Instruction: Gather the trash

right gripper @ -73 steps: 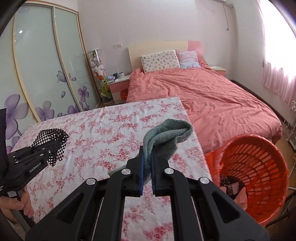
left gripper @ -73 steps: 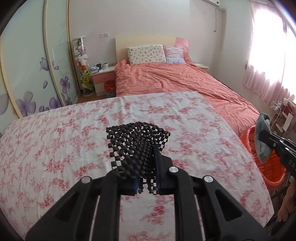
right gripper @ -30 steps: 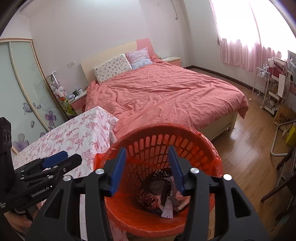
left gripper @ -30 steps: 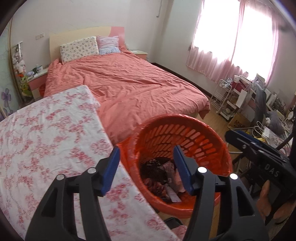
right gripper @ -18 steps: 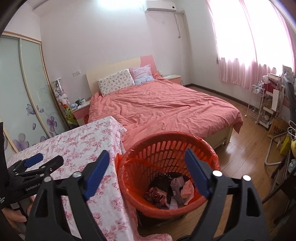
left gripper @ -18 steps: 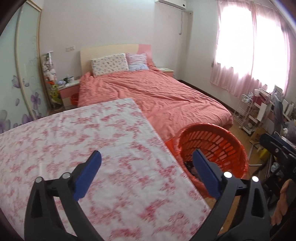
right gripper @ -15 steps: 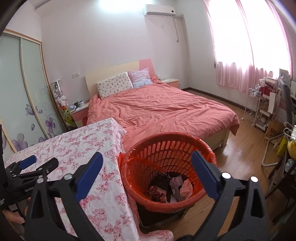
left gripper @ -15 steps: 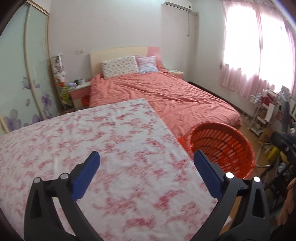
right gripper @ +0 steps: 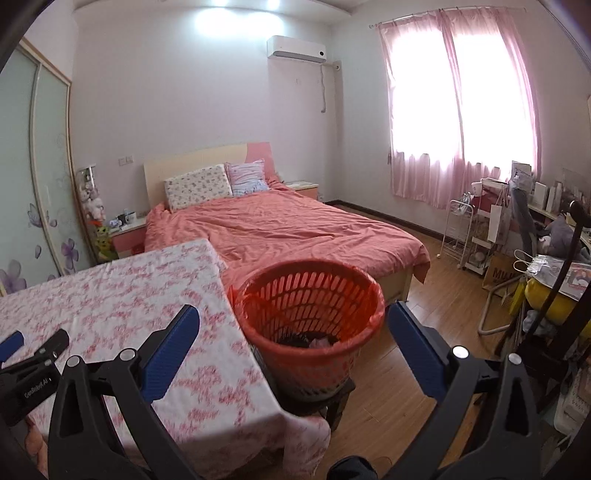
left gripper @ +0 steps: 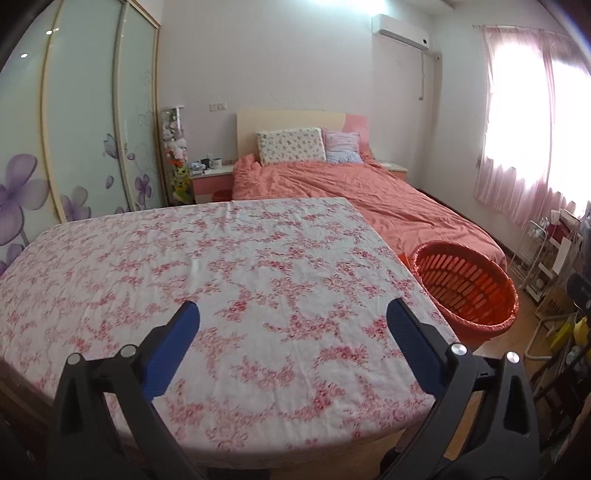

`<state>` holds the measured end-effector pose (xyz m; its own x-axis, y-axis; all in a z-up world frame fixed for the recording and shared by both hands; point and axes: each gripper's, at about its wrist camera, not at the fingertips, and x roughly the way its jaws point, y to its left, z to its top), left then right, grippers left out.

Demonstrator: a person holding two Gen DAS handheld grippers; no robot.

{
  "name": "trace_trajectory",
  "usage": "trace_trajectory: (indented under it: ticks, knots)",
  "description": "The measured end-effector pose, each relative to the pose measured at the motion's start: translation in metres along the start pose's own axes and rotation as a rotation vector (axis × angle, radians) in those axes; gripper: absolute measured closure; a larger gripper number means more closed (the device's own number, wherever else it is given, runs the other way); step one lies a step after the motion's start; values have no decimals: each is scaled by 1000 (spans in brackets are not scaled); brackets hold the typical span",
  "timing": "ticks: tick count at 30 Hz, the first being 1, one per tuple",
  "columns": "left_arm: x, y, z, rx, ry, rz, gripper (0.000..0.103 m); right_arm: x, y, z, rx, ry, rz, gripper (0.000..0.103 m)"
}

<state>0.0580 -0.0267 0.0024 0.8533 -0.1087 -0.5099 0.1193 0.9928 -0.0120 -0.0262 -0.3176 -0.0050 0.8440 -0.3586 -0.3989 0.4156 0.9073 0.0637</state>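
- Both fisheye views are bright, lit by daylight through the pink curtains [right gripper: 458, 122], which glare to near white.
- Ceiling lights [right gripper: 218, 14] add soft glare on the upper wall.
- Straight lines bow toward the edges, and the corners fall into black vignette.
- The floral table [right gripper: 122, 295] cloth is smeared with motion blur in the right view; the bed [left gripper: 369, 195] is sharper.
- Shadows are soft and faint.

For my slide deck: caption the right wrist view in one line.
Right gripper, jaws wide and empty, faces the orange basket beside the floral-clothed table, trash inside.
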Motion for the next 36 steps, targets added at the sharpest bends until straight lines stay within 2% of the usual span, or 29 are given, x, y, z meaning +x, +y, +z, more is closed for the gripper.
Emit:
trace_trajectory:
  ticks: [4, 8, 10, 13, 22, 36]
  knots:
    - [-19, 8, -17, -22, -31, 42, 4, -11, 9, -13, -8, 0, -16, 2]
    - [-31, 16, -28, -27, -28, 72, 4, -21, 21, -23, -19, -21, -46, 2]
    - [-35, 20, -33, -36, -27, 77, 4, -22, 24, -26, -10, -3, -59, 2]
    - [-38, 25, -38, -48, -28, 85, 4, -19, 28, -30, -12, 58, -33, 2]
    - [-46, 27, -42, -44, -31, 98, 4, -23, 31, -39, -19, 122, -56, 2]
    - [-54, 22, -42, -34, -38, 116, 4, -27, 30, -40, -45, 114, -135, 2]
